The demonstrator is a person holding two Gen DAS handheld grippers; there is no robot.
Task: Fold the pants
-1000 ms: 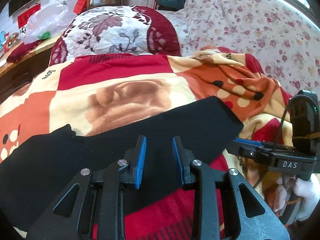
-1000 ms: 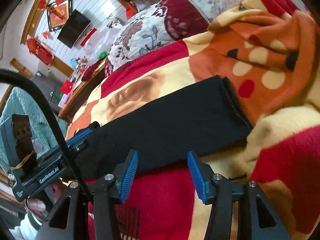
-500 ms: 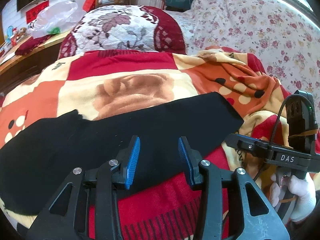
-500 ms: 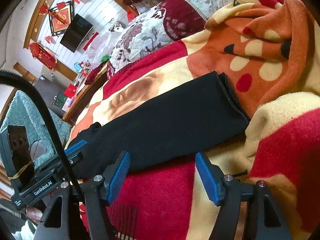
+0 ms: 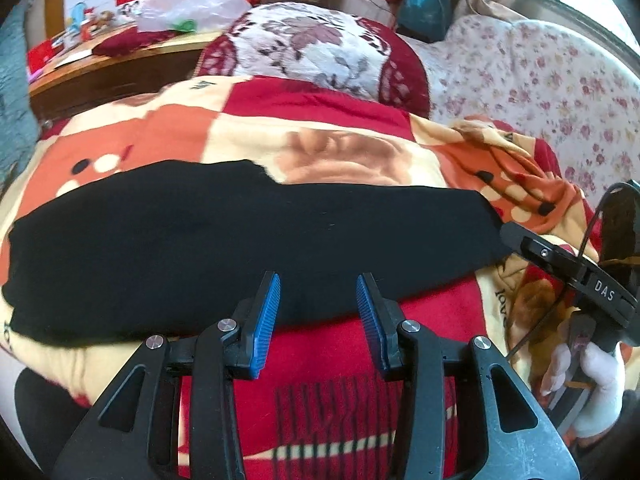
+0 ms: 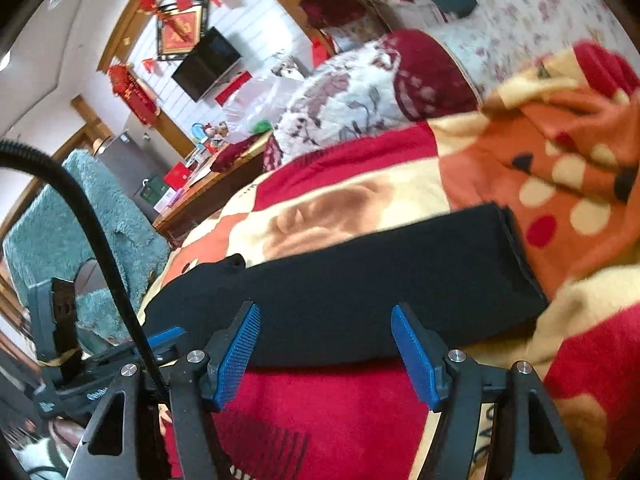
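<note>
Black pants (image 5: 248, 240) lie folded lengthwise in a long flat strip across the patterned blanket (image 5: 340, 152). My left gripper (image 5: 318, 292) hovers open over the near edge of the strip at mid-length, with nothing between its blue pads. In the right wrist view the same pants (image 6: 380, 276) run from the lower left to a squared end at the right. My right gripper (image 6: 326, 328) stands open above their near edge and holds nothing. The right gripper's body (image 5: 580, 276) shows at the right of the left wrist view, held in a white-gloved hand (image 5: 596, 380).
A flowered cushion (image 5: 320, 52) and a floral quilt (image 5: 540, 92) lie beyond the blanket. A wooden side table (image 5: 100, 68) with a plastic bag and small items stands at the far left. A teal fluffy cover (image 6: 72, 216) hangs at the left in the right wrist view.
Both grippers opened wider and drew back from the pants toward the near edge. The left one slid along the strip, so the whole length now shows in its view.
</note>
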